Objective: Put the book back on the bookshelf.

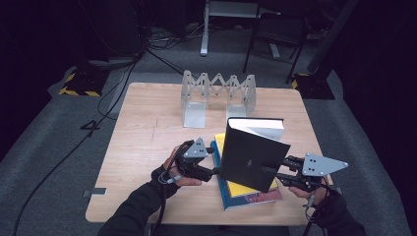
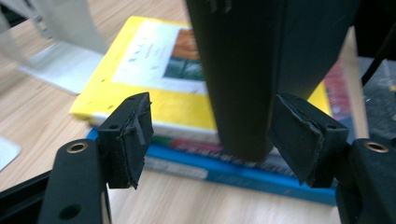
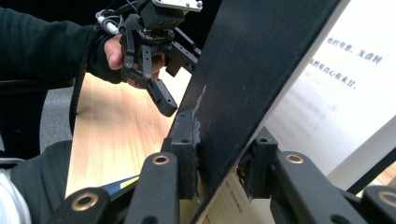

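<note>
Both grippers met at a black book (image 1: 253, 155), held upright over a yellow book (image 1: 244, 188) and a blue book (image 1: 248, 199) on the table (image 1: 147, 132).
Left gripper (image 2: 210, 135) was spread wide around its spine, one pad touching.
Right gripper (image 3: 219, 163) was clamped on its front cover.

A gray zigzag book rack (image 1: 219, 93) is standing at the top middle of the wooden table (image 1: 142, 147), and a black chair (image 1: 275, 34) is sitting behind it.
</note>
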Demonstrator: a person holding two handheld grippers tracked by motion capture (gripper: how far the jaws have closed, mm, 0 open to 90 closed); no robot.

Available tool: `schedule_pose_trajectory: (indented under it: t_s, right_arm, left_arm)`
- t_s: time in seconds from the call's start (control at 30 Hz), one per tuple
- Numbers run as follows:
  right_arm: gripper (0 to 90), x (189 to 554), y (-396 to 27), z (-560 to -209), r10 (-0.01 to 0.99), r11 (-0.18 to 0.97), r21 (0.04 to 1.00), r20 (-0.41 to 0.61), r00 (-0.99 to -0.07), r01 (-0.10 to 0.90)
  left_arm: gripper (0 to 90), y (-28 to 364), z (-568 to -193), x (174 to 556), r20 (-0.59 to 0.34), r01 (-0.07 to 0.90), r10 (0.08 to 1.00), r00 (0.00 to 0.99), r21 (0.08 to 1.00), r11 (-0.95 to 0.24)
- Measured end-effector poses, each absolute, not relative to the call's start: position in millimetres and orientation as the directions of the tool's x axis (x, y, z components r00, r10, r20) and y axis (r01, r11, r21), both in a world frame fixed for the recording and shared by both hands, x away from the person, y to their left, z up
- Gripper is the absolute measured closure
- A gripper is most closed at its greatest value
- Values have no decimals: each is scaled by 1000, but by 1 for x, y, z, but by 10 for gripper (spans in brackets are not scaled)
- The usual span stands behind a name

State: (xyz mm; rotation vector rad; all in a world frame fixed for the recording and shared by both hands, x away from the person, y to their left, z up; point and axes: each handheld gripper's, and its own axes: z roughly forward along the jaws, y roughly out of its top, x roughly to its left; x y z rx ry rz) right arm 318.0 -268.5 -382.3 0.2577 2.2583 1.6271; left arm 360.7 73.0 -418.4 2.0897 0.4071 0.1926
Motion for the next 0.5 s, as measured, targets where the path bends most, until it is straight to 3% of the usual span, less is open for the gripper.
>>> schedule_pose_trajectory:
  t_s: [0.5]
  right_arm:
    - [702,313,-273,-388,368,320,947,-162,-916,-39]
  left_arm:
    - [301,37,-425,354,1,150,312,950,876,-459]
